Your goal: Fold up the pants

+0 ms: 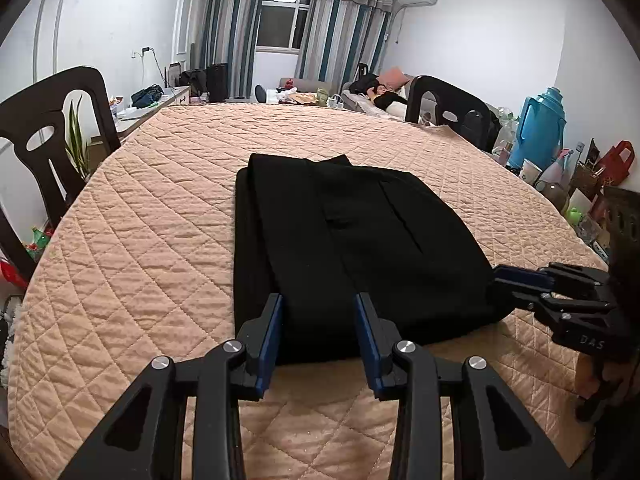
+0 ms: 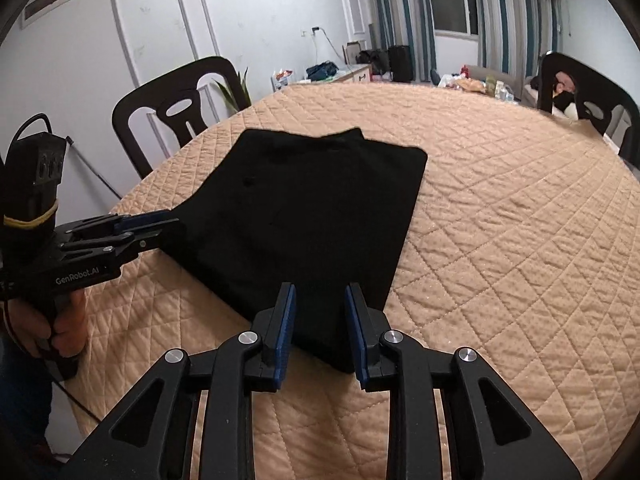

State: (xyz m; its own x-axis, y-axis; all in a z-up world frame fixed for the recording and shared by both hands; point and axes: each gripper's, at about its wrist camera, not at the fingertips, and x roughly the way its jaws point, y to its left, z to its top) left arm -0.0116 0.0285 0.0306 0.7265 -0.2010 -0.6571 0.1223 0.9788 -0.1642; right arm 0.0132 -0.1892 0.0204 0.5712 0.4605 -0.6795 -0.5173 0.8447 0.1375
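The left gripper (image 2: 168,226) reads "GenRobot.AI". Folded black pants (image 1: 352,248) lie on a quilted peach cover (image 1: 160,240). Both it and the right gripper (image 2: 320,320) stand apart, clasping nothing.

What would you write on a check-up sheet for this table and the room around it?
Surface: peach quilted cover over the table, wrinkled, otherwise bare.
Job's things: black pants folded into a flat stack at the near side.
Clutter: nothing seen on the cover; bags and a blue flask crowd a side spot.
Grippers: left gripper open at the stack's near edge, nothing pinched; right gripper open at the near corner, blue fingers apart.
Cables: a black cord loops from the left handle; a wall plug's cord.
Surroundings: dark chairs, striped curtains, a person lying on a sofa.
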